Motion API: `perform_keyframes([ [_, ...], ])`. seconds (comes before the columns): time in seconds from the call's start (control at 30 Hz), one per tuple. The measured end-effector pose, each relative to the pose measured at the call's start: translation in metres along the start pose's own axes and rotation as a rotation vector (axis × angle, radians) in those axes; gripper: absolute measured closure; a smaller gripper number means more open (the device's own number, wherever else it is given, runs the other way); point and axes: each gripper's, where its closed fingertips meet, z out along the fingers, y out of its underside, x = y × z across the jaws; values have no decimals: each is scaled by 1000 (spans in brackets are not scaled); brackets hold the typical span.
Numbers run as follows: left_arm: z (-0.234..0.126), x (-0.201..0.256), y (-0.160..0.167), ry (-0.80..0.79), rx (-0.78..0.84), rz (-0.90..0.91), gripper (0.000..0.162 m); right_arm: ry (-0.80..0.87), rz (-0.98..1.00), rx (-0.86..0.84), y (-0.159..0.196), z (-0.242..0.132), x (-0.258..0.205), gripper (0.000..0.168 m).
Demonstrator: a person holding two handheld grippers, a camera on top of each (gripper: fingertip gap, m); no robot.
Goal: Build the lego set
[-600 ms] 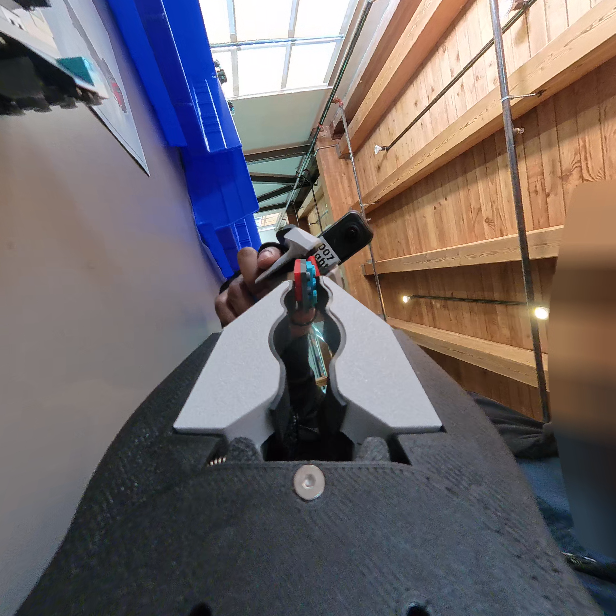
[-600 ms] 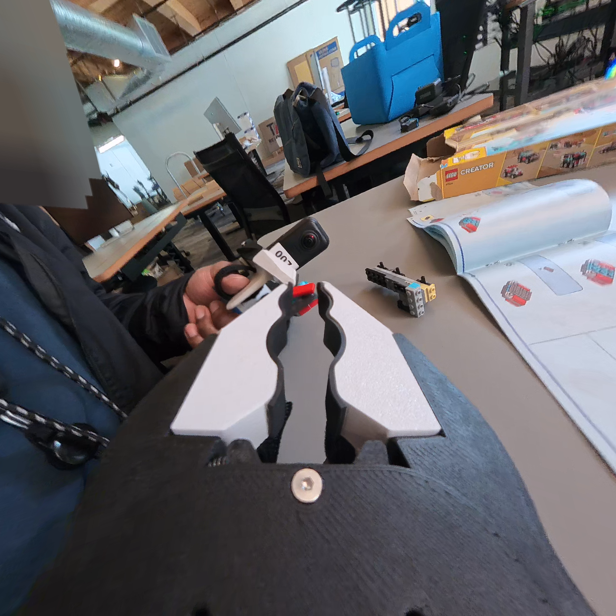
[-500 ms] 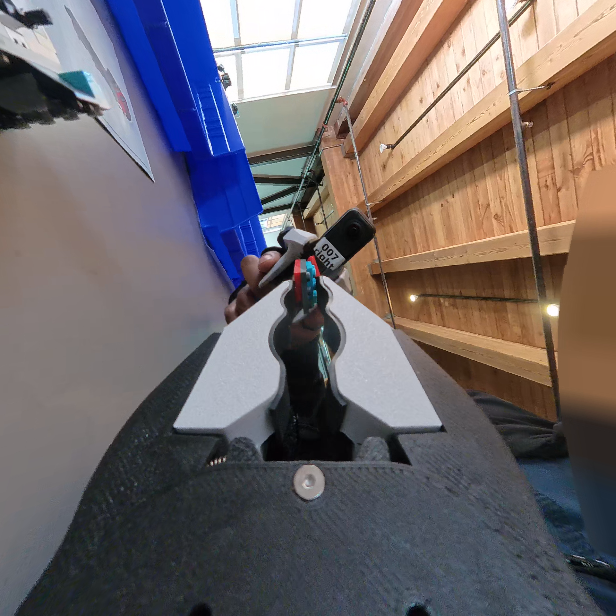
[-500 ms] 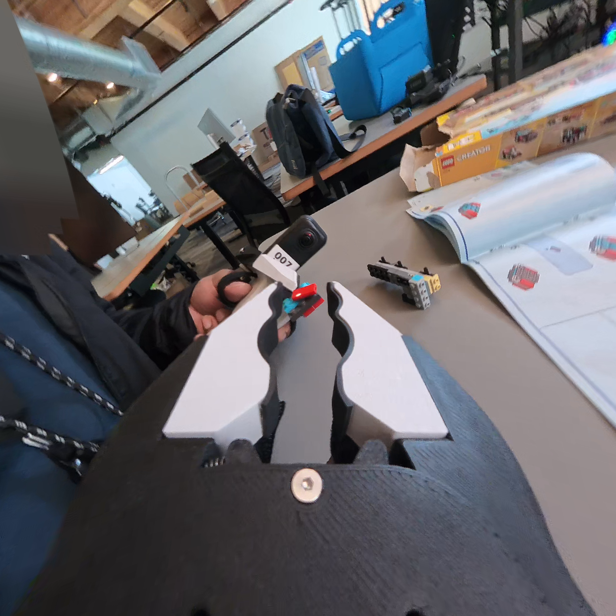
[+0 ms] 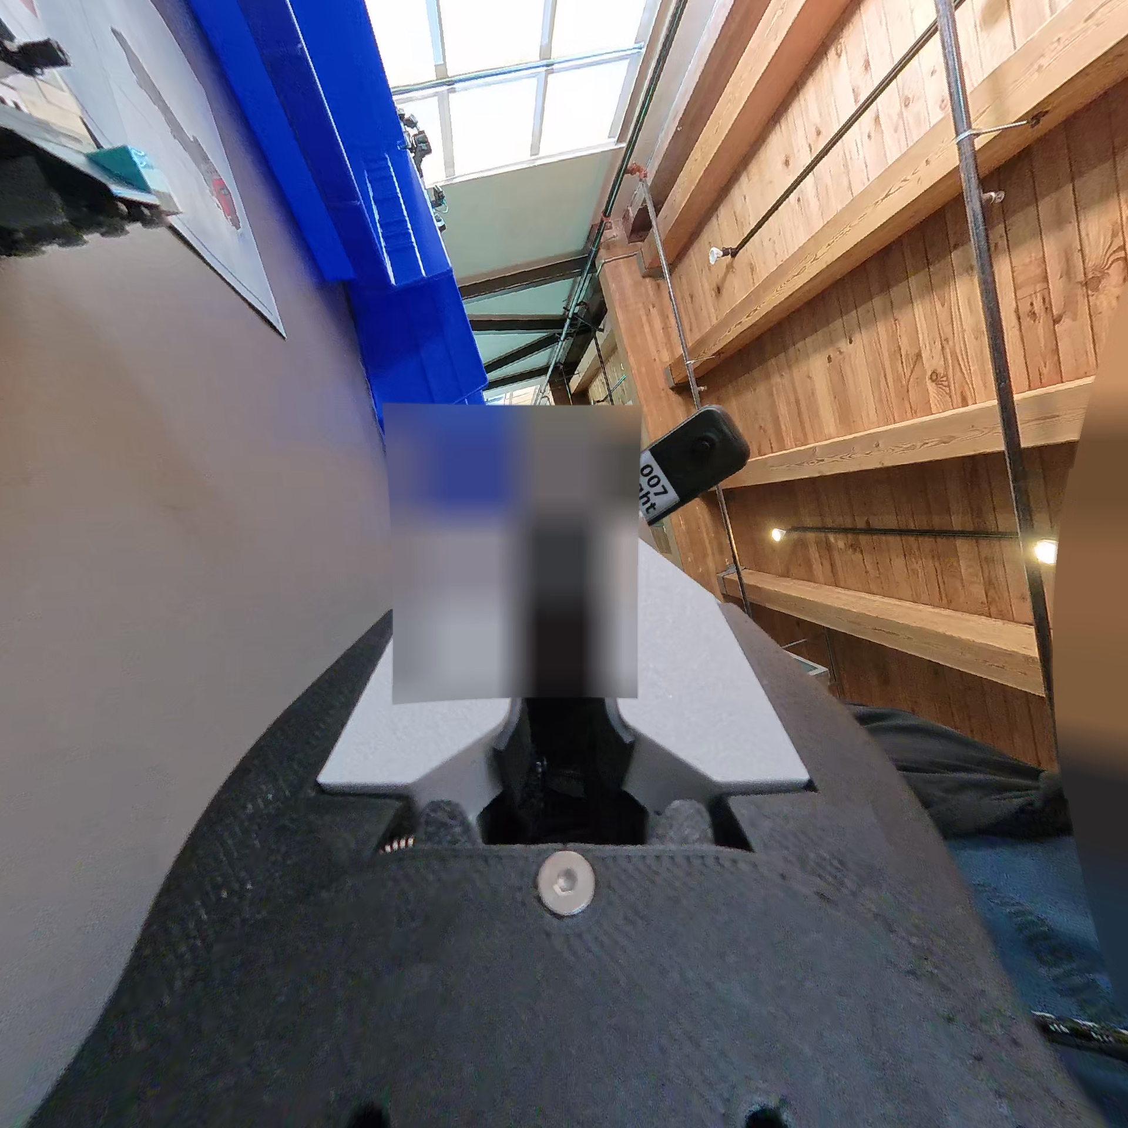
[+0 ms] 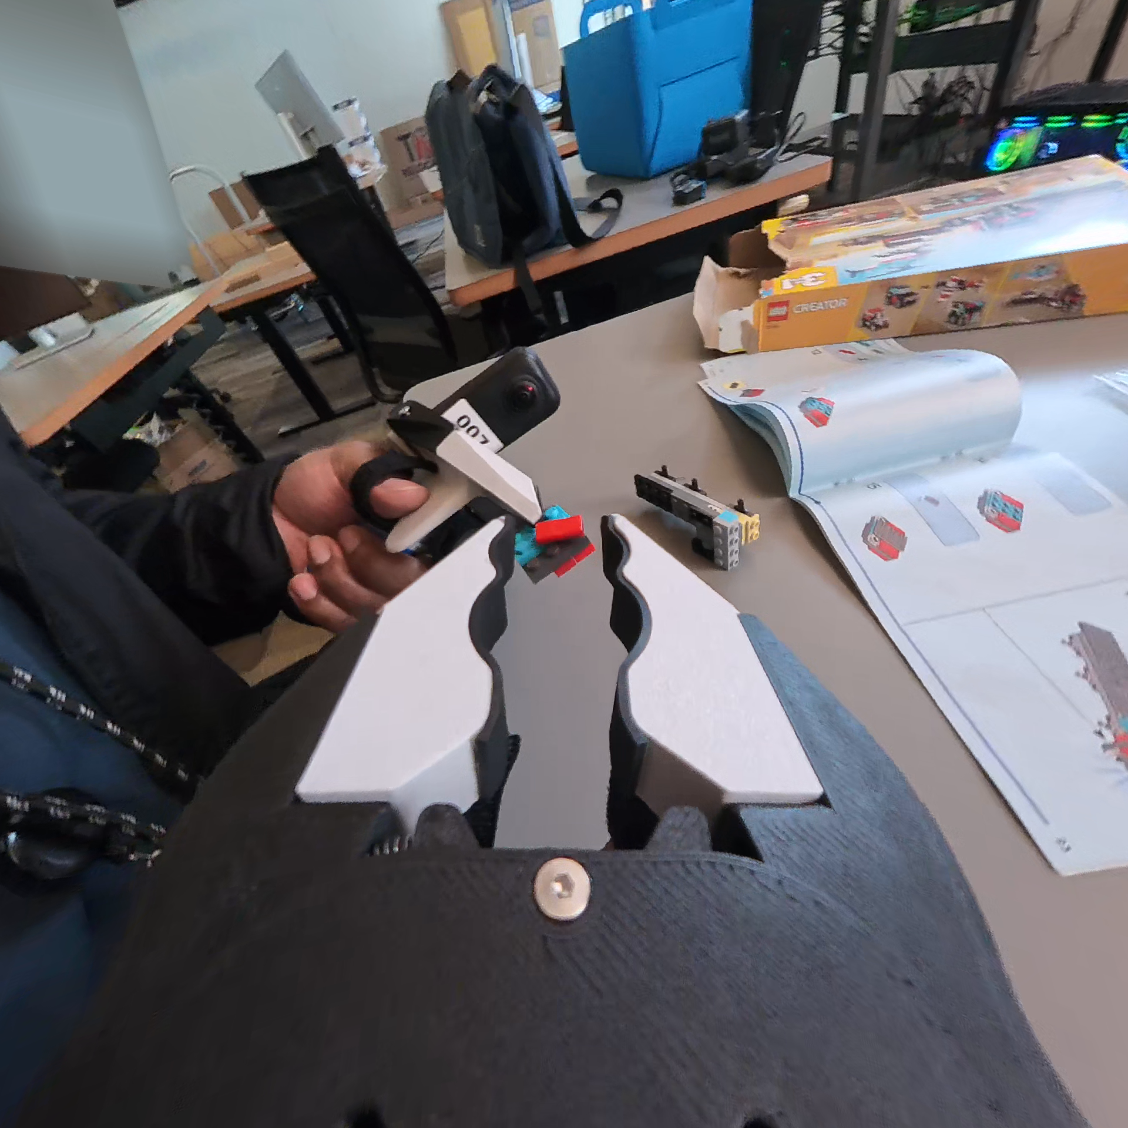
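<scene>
A small red, teal and dark grey lego assembly [image 6: 552, 540] hangs in the air, held at the tips of my left gripper [image 6: 536, 520], which is shut on it. In the left wrist view a mosaic patch hides the tips; only the finger [image 5: 702, 671] bases show. My right gripper [image 6: 556, 525] is open and empty, its fingertips on either side of the small assembly, just short of it. A longer dark grey assembly [image 6: 696, 513] with light grey and yellow end bricks lies on the table [image 6: 610, 378], and shows in the left wrist view [image 5: 49, 207].
An open instruction booklet [image 6: 915, 488] lies right of the long assembly, with the yellow lego box [image 6: 946, 287] behind it. Blue bins [image 5: 366, 213] stand at the table's far side. A person's hand [image 6: 329, 525] holds the left gripper. A chair [image 6: 354, 268] and other desks stand beyond. My left and right fingertips are right by each other.
My right gripper has opened wider and let go of the small assembly. The left gripper still holds it, in nearly the same place.
</scene>
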Motion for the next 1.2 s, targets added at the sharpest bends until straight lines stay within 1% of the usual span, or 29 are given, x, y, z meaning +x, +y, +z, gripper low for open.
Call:
perform_keyframes([
  [0.23,1,1,2,2,-12,4,150,-64,-39,-82,3,2,-2,141],
  [0.47,1,1,3,-1,-27,13,150,-99,-75,-137,9,2,-1,152],
  [0.97,2,2,8,17,-62,-1,150,-205,-194,-321,12,-1,-6,153],
  [1.2,3,3,10,26,-72,-2,151,-238,-210,-394,12,-4,-8,153],
])
